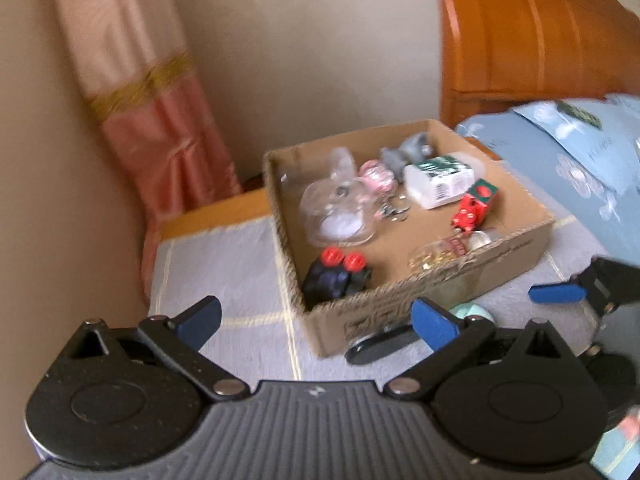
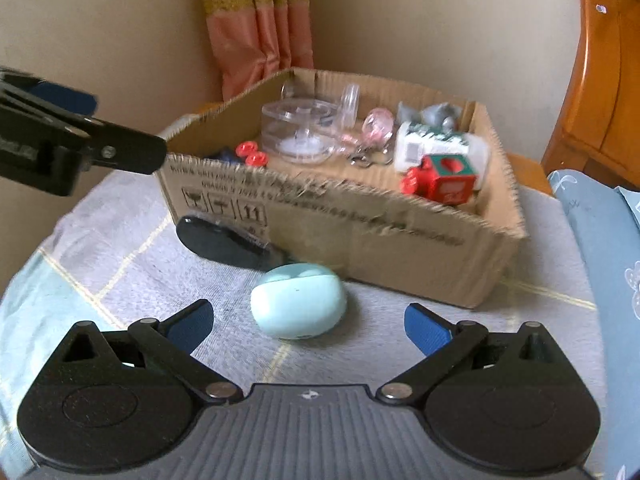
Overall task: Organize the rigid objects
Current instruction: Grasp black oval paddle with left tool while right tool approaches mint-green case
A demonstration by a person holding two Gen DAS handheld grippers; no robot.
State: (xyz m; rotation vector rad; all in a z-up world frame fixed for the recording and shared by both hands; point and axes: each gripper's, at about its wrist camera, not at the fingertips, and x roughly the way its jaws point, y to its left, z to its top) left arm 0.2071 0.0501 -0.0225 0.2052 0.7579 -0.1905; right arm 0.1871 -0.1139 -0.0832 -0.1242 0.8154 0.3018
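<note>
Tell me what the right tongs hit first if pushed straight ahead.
Most likely the mint green case, lying on the cloth centred between the open right tongs. Behind it stands the cardboard box wall. Depth is a guess.

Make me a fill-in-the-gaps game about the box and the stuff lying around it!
1. The mint-green case lies ____ the cardboard box, on the cloth.
2. The right gripper has its fingers ____, with nothing between them.
3. The black toy in the box's corner has two ____ wheels.
4. The black oval object lies right against the box's ____ wall.

Missing words: outside; open; red; front
</note>
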